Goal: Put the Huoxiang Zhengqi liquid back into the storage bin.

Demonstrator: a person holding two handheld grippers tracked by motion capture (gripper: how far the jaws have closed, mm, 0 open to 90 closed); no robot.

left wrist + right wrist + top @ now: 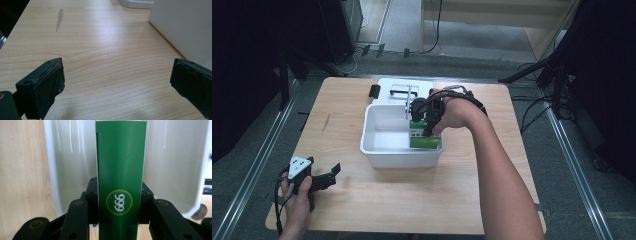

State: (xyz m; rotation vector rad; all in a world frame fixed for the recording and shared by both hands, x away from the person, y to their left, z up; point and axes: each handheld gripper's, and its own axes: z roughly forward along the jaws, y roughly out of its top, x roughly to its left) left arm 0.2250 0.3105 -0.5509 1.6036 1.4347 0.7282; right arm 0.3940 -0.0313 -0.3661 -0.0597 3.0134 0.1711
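Note:
A green box (424, 140) stands at the right end inside the white bin (382, 152) in the middle of the table. My right gripper (428, 124) reaches down into the bin and is shut on this box. In the right gripper view the green box (120, 180) with a round "666" label sits squeezed between the two black jaws, with the bin's white walls (175, 165) behind it. My left gripper (319, 181) rests open near the table's front left corner. Its fingertips (47, 85) stand wide apart over bare wood.
The bin's white lid (399, 91) with black handle lies flat behind the bin. A small black item (374, 91) sits left of the lid. The bin's side wall (182, 27) is at the upper right of the left gripper view. A grey scuff (59, 18) marks the wood.

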